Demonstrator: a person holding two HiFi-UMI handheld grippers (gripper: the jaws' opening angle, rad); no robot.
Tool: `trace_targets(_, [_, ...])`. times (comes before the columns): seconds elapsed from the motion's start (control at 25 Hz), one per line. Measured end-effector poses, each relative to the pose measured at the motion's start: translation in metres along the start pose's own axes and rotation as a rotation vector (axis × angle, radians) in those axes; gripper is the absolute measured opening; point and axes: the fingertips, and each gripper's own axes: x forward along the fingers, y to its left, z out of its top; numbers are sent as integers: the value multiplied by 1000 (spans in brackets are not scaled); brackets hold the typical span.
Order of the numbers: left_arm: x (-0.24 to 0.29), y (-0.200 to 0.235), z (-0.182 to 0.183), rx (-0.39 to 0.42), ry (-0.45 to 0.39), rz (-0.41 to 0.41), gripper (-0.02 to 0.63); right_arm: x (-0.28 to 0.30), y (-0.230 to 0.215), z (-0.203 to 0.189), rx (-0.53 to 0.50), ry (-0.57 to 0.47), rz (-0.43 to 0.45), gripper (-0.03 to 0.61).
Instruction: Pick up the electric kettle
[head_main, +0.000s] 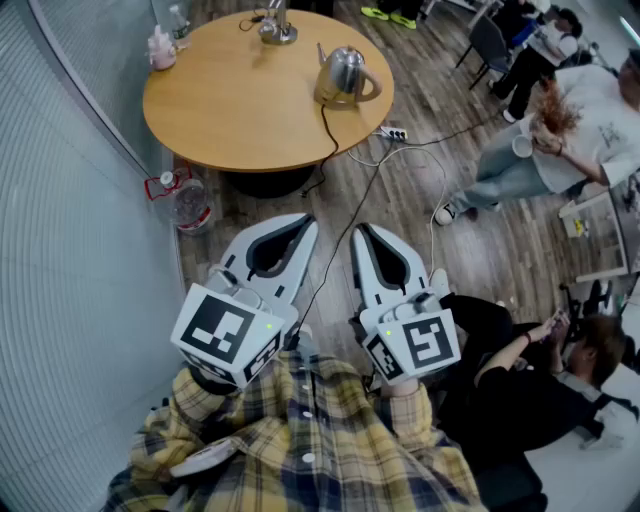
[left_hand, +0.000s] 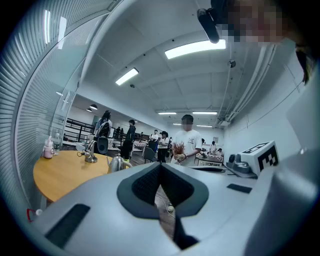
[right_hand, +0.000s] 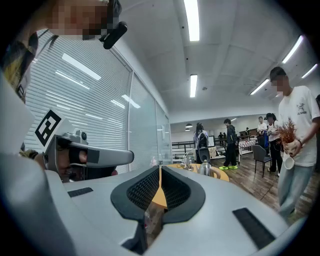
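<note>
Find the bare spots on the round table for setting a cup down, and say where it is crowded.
The round table is bare across its middle and near-left side, between the pink bottle, the kettle and the near rim. Crowded: the far edge by the metal stand, and the right, where the kettle's cord crosses.

Yellow, navy and white plaid shirt (head_main: 300, 440), white buttons, long sleeves. Left tool (head_main: 303, 224) and right tool (head_main: 360, 232): pale grey shells, black ribbed pads (left_hand: 147, 184), dark teardrop opening behind the tips. Left cube (head_main: 225, 333) and right cube (head_main: 425, 343) are white with black square markers, and each has a small green light.
</note>
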Motion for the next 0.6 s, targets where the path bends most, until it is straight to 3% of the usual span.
trace_targets(0.6, [13,-11,3,23,-21,25,3,-11,-17,3,15,-22,10,40])
